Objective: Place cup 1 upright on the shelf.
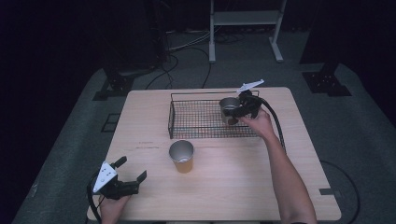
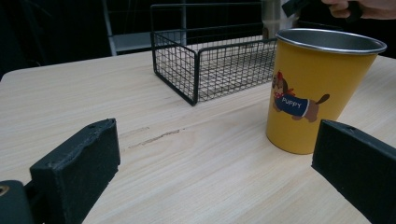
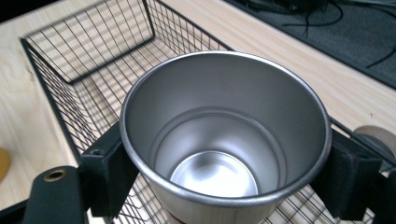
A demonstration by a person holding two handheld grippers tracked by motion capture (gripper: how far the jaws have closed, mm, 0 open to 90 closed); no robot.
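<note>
Steel cup point(image 1: 228, 109) in outstretched right claw point(image 1: 240, 111)

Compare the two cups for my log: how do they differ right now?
The yellow cup stands free on the table; the held cup is clamped in the right tongs over the basket. The yellow cup's dog print shows; the held cup's outside is hidden. Both are upright, steel-lined, empty.

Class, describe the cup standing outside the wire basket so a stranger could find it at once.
On the wooden table, look in front of the black wire basket, toward the person. The yellow cup stands alone there, with a cartoon dog marked PUPPY, unlike the plain steel cup over the basket.
</note>
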